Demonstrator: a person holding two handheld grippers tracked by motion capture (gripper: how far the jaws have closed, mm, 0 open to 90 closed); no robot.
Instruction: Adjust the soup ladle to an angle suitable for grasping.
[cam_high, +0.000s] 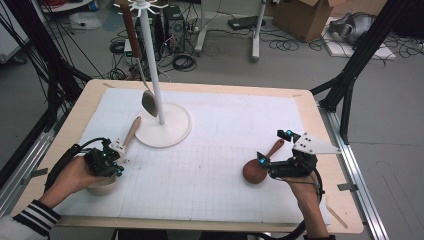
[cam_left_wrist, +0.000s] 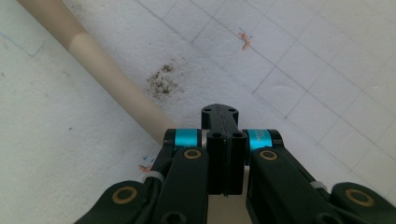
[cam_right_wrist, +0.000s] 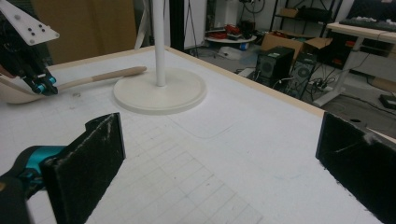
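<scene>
On the near-left of the table: left gripper (cam_high: 118, 159), held in the person's left hand (cam_high: 75, 175), over a pale wooden ladle.
Left gripper, jaws: pressed together in the left gripper view (cam_left_wrist: 223, 140), with no gap between them; whether they pinch the ladle's handle cannot be told, since the handle passes out of sight under them.
Pale wooden ladle (cam_high: 131, 132): lies on the white gridded mat (cam_high: 210, 165); its handle points far and right toward the stand's base, and its bowl (cam_high: 102, 186) sits near, under the hand. In the left gripper view the handle (cam_left_wrist: 102, 70) runs slantwise from the upper left down to the jaws.
Centre, far: white utensil stand (cam_high: 150, 65) on a round base (cam_high: 172, 131); a metal ladle with a dark handle (cam_high: 149, 102) hangs from its top, with the bowl just left of the pole.
Right, near: dark brown wooden spoon (cam_high: 256, 170) lies on the mat, handle pointing far and right.
Right gripper (cam_high: 274, 147): held in the right hand (cam_high: 302, 192), jaws spread wide, nothing between them. In the high view the spoon's handle lies between or beneath the jaw tips; contact cannot be told. The right gripper view (cam_right_wrist: 219, 163) has bare mat between the jaws.
</scene>
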